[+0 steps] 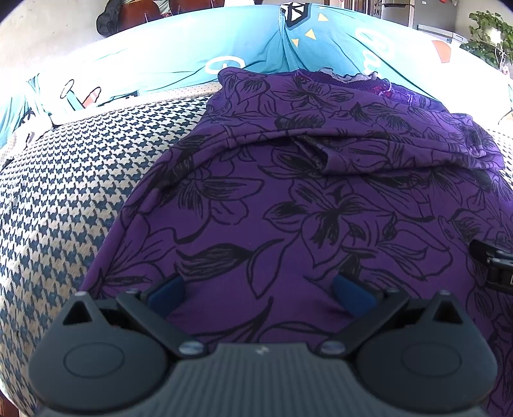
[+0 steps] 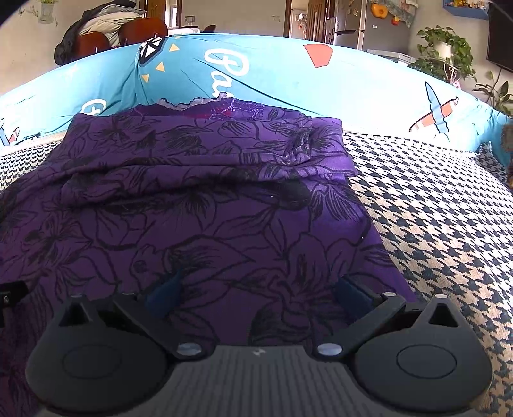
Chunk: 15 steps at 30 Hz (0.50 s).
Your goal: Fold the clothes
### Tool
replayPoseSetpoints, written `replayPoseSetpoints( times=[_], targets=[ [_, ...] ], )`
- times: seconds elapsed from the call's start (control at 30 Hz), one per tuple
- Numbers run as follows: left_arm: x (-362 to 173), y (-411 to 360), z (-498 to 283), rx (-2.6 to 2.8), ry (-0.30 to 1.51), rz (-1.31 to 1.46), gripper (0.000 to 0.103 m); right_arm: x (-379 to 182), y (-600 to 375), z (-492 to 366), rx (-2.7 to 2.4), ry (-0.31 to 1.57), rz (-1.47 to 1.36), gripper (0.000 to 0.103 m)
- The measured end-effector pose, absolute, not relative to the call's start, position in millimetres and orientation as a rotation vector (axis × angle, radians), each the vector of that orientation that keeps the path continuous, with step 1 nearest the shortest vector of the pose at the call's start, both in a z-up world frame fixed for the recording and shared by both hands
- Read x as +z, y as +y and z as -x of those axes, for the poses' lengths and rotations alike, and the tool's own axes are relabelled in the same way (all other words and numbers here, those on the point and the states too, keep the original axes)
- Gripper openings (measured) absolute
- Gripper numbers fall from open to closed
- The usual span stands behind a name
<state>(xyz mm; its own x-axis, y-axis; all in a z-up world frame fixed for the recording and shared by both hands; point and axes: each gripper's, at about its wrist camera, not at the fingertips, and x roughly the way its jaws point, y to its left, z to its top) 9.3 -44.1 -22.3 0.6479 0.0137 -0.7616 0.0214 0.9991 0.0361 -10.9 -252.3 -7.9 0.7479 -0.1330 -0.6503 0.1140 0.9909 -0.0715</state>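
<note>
1. A purple garment with a black flower print lies spread on a bed, over a cover woven in a dark-and-cream houndstooth pattern.
2. The far part of the garment is folded over toward the near part, forming a thick doubled band with a rumpled front edge that runs across the whole width.
3. A strip of pale lace trim shows at the far edge of the garment, next to a patch of brighter magenta cloth.
4. Beyond the garment lies a turquoise quilt printed with white lettering, triangles and small planes; the garment's far edge touches it.
5. The left gripper sits low above the near part of the garment, its blue-tipped fingers spread wide with nothing between them but the flat cloth below.
6. The right gripper is in the same posture above the near right part of the garment, fingers set wide apart, holding nothing.
7. In the left wrist view, a black part of the right gripper shows at the right edge, just beside the left one.
8. The garment's left edge runs diagonally across the cover; its right edge does likewise.
9. Background: chairs, a potted plant and a refrigerator.
</note>
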Motion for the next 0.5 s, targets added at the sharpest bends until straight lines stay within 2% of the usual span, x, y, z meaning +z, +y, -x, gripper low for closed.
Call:
replayPoseSetpoints(
  times=[0.5],
  targets=[
    [-21.8,-43.1,6.9,-0.008,0.846,-0.05,0.103,-8.8,-249.8,30.1,-0.118,0.697,0.032,0.103]
  ],
)
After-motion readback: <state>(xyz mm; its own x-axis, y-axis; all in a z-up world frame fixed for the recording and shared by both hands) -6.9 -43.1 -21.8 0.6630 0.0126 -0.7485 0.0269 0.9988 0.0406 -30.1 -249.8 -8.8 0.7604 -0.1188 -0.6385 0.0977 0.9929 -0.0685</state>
